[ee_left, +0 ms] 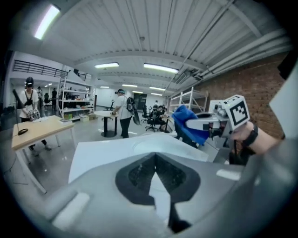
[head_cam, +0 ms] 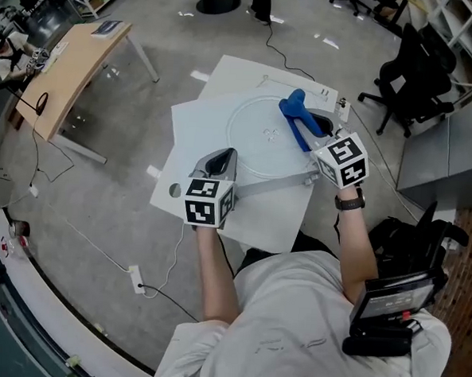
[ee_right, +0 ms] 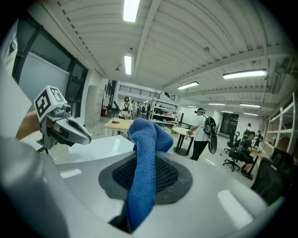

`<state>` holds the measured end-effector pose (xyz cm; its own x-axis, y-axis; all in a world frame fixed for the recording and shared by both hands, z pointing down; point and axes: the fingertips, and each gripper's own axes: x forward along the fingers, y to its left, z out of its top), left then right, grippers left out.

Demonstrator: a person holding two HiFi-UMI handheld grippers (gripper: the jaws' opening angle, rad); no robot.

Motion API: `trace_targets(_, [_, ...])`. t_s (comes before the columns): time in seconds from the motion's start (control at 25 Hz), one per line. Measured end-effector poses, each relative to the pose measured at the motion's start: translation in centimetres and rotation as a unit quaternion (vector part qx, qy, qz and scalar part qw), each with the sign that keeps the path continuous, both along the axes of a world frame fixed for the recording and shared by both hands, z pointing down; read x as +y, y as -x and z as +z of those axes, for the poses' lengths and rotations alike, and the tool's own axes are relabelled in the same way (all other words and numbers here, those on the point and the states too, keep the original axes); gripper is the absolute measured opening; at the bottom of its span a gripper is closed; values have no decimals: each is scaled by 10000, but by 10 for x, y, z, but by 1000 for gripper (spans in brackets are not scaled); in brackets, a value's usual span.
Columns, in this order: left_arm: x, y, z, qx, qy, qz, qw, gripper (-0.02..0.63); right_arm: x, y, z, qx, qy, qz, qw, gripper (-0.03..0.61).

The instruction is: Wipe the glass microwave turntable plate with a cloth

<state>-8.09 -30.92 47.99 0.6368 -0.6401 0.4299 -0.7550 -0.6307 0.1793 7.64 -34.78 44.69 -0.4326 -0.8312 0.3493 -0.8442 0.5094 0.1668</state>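
Noted right gripper clamped on blue cloth, left gripper closed empty; likely to skid the unheld glass plate when wiping.

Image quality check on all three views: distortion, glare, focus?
Head view: even light, sharp, small glare spots on floor, plate faint on white. Left gripper view: strong fisheye, dark corners, ceiling lamp blown out, left hand-held gripper soft up close. Right gripper view: same fisheye, cloth weave readable.

plate flat, blue cloth over R edge
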Motion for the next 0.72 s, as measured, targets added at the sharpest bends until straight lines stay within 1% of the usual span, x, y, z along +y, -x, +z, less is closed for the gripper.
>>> trace_targets(0.08, [10,-9,-12,132,-328,105,9993,3,23,1,-12,-197,-266,164,9993,64])
trace_targets(0.16, [19,-19,-19,206,-646,210,9975,3,47,-6,-37,-397,-803,497,9947,63])
trace_targets(0.24, [29,-28,-23,223,-972,256,9947,3,72,-13,-65,-559,-1306,736,9871,63])
trace_targets(0.36, [64,-42,-34,154,-1340,295,9904,3,111,-13,-95,-703,-1723,722,9799,63])
trace_targets(0.48, [99,-56,-62,367,-1879,73,9815,3,146,-19,-107,-866,-1962,568,9751,63])
trace_targets(0.56, [135,-64,-74,521,-2179,-132,9745,3,184,-28,-103,-968,-1943,538,9747,63])
trace_targets(0.64, [179,-69,-76,553,-2381,-368,9690,3,232,-40,-99,-1055,-1932,544,9740,63])
trace_targets(0.72, [228,-72,-70,499,-2482,-714,9648,3,287,-52,-91,-1100,-1948,505,9733,63])
